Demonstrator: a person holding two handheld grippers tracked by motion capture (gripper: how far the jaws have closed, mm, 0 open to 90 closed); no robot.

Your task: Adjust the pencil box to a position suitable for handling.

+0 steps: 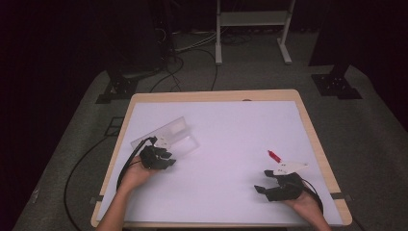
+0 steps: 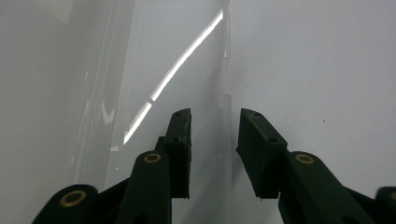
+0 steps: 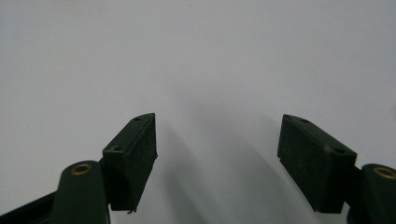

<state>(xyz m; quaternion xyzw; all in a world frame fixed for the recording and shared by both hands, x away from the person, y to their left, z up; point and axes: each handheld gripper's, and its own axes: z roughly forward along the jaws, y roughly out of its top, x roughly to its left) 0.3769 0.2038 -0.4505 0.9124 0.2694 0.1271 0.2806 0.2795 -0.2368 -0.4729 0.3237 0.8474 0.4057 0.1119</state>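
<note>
One clear plastic case (image 1: 166,136) straddled by narrowed left claw (image 2: 215,135), one red-tipped item (image 1: 274,155), right claw (image 3: 217,154) wide open, empty.

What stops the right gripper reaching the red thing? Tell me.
Probably nothing. The right gripper has open, empty jaws, and the small red thing lies just beyond it on the bare white table, with only the gripper's own grey plate nearby.

A dim recording lab: white-topped table (image 1: 231,125), floor cables (image 1: 173,67), dark curtains (image 1: 72,38), stand feet (image 1: 337,84)
</note>
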